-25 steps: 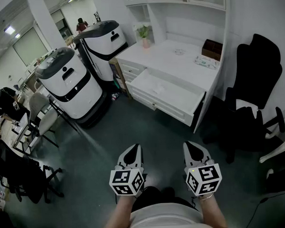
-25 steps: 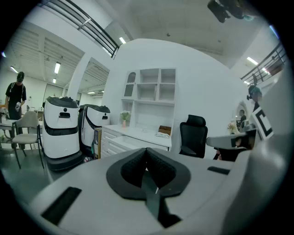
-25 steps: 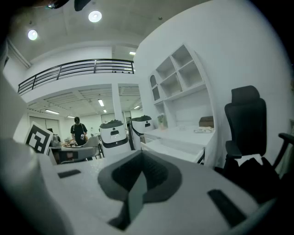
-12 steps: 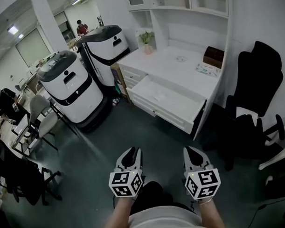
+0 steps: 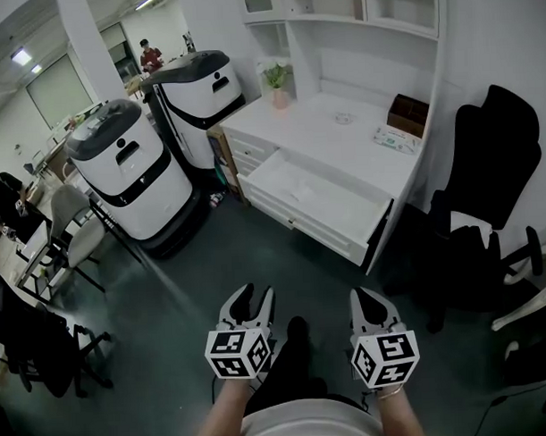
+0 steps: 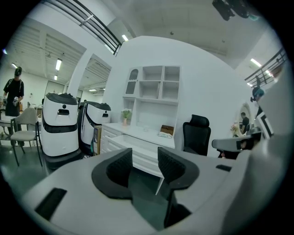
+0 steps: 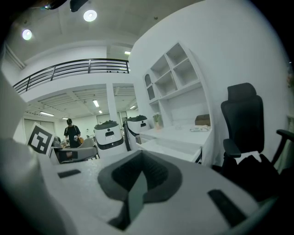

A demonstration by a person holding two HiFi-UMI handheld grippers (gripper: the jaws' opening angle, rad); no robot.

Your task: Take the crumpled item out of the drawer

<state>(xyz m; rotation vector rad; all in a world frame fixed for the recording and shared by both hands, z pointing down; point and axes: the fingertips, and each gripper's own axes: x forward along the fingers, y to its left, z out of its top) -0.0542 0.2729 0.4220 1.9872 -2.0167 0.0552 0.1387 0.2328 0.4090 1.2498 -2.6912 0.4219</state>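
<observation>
The white desk [image 5: 341, 121] stands ahead with its wide drawer [image 5: 321, 195] pulled out; the drawer also shows in the left gripper view [image 6: 138, 149] and the right gripper view [image 7: 172, 147]. From here I see no crumpled item inside it. Both grippers hang low over the dark floor, well short of the drawer. My left gripper [image 5: 256, 296] [image 6: 144, 166] has its jaws opening, with nothing between them. My right gripper [image 5: 365, 296] [image 7: 140, 176] is shut and empty.
Two large white machines [image 5: 133, 168] [image 5: 201, 81] stand left of the desk. A black office chair [image 5: 490, 160] is at the right. A potted plant [image 5: 277, 77], a brown box [image 5: 407, 114] and a packet [image 5: 397, 138] sit on the desktop. Chairs [image 5: 68, 238] stand at the far left.
The left gripper's jaws have parted from shut. Both grippers and the view have shifted slightly; the right gripper stays shut.
</observation>
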